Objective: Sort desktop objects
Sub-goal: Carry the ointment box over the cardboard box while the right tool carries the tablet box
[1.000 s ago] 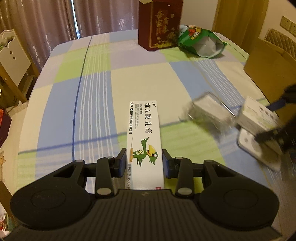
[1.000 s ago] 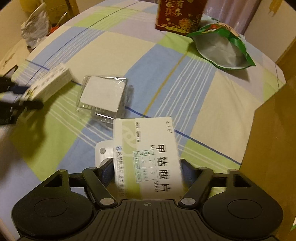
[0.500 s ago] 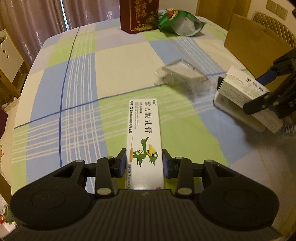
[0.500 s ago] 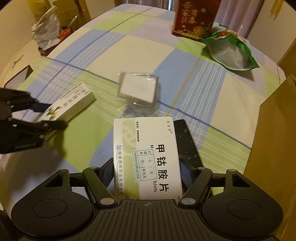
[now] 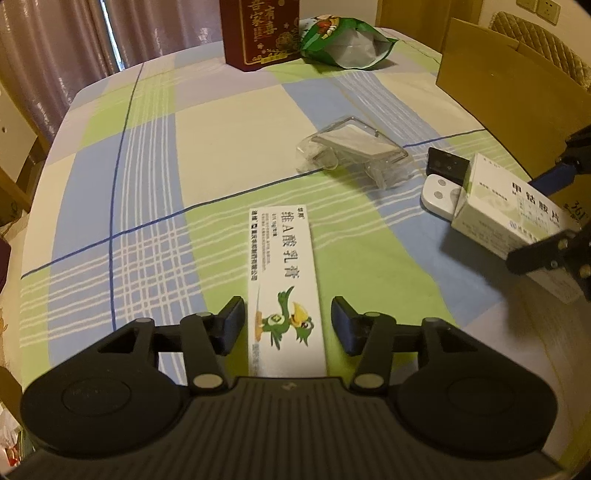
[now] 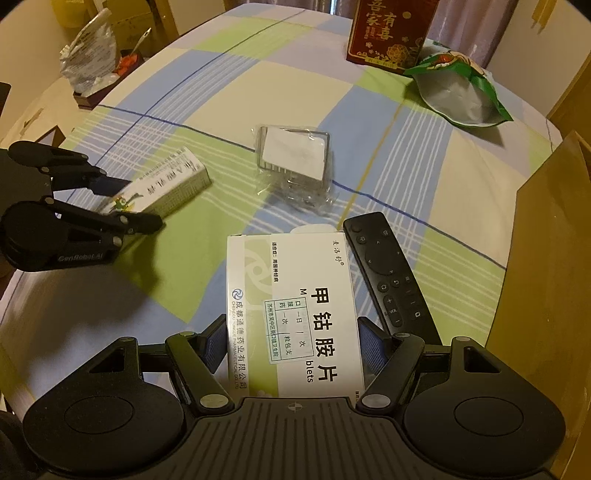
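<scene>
A long white ointment box (image 5: 284, 280) with a green bird printed on it lies flat on the checked tablecloth. My left gripper (image 5: 287, 317) straddles its near end. The jaws are opening and a gap shows between each pad and the box. In the right wrist view the same box (image 6: 162, 190) and left gripper (image 6: 140, 203) appear at the left. My right gripper (image 6: 291, 343) is shut on a wide white medicine box (image 6: 295, 306), held above a black remote (image 6: 388, 273) and a white remote (image 5: 439, 195).
A clear plastic package (image 5: 354, 151) lies mid-table. A red gift box (image 5: 258, 29) and a green snack bag (image 5: 343, 44) stand at the far edge. A cardboard box (image 6: 554, 258) rises at the right side. A chair and a crumpled bag (image 6: 88, 55) are off the table's left.
My left jaws have parted from the ointment box, which now rests on the cloth. The right gripper has drawn back with its white box, bringing the black remote into view beneath it.
</scene>
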Action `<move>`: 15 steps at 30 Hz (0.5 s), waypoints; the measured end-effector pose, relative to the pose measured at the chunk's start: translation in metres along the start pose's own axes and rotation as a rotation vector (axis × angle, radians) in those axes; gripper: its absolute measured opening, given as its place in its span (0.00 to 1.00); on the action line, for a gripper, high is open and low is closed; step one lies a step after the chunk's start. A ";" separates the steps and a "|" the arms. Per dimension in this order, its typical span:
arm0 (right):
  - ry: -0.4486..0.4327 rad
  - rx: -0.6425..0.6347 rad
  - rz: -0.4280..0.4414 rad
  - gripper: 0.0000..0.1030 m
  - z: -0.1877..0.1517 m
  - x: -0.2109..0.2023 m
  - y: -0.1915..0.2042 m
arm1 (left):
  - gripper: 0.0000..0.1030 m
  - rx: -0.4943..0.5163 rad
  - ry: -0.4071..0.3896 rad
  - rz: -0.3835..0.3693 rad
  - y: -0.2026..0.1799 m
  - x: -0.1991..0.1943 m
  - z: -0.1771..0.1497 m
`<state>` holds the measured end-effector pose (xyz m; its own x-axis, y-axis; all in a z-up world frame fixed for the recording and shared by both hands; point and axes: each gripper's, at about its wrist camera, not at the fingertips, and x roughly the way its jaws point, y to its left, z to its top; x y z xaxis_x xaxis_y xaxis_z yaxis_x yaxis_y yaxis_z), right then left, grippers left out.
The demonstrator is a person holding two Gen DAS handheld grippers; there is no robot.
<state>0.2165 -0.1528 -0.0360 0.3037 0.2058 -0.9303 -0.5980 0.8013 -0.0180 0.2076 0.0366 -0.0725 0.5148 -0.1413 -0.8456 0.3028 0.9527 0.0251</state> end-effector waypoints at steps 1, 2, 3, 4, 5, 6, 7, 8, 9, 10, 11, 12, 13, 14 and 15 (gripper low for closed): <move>-0.003 0.003 0.000 0.69 0.000 -0.001 0.001 | 0.32 0.003 0.000 -0.003 0.000 0.000 0.001; -0.007 0.005 -0.001 0.69 0.000 -0.003 0.002 | 0.32 0.012 0.001 0.001 0.000 0.000 0.001; -0.011 0.008 -0.003 0.69 0.001 -0.005 0.003 | 0.32 0.026 0.001 0.004 -0.001 -0.001 0.002; -0.016 0.010 -0.005 0.69 0.002 -0.006 0.004 | 0.32 0.041 0.001 0.007 -0.002 -0.002 0.002; -0.021 0.012 -0.007 0.69 0.002 -0.008 0.005 | 0.32 0.046 -0.004 0.004 -0.001 -0.004 0.003; -0.026 0.014 -0.009 0.69 0.003 -0.010 0.006 | 0.32 0.050 -0.009 -0.001 -0.001 -0.006 0.003; -0.032 0.018 -0.013 0.69 0.003 -0.013 0.007 | 0.32 0.053 -0.014 -0.005 0.000 -0.008 0.004; -0.038 0.021 -0.016 0.69 0.004 -0.015 0.008 | 0.32 0.057 -0.020 -0.007 0.001 -0.010 0.005; -0.044 0.025 -0.020 0.69 0.005 -0.018 0.009 | 0.32 0.059 -0.026 -0.008 0.001 -0.012 0.006; -0.050 0.028 -0.025 0.69 0.006 -0.021 0.009 | 0.32 0.061 -0.033 -0.012 0.002 -0.014 0.007; -0.056 0.032 -0.029 0.69 0.006 -0.024 0.010 | 0.32 0.064 -0.040 -0.012 0.002 -0.017 0.008; -0.062 0.036 -0.033 0.69 0.007 -0.027 0.011 | 0.32 0.066 -0.047 -0.012 0.001 -0.019 0.010; -0.068 0.041 -0.037 0.69 0.007 -0.030 0.011 | 0.32 0.072 -0.054 -0.012 0.001 -0.021 0.011; -0.073 0.047 -0.041 0.69 0.007 -0.033 0.011 | 0.32 0.076 -0.062 -0.013 0.000 -0.024 0.013; -0.078 0.052 -0.045 0.69 0.007 -0.036 0.011 | 0.32 0.078 -0.069 -0.016 0.000 -0.026 0.014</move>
<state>0.2040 -0.1471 -0.0004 0.3875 0.2103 -0.8975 -0.5436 0.8385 -0.0383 0.2055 0.0364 -0.0431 0.5628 -0.1768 -0.8074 0.3717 0.9266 0.0562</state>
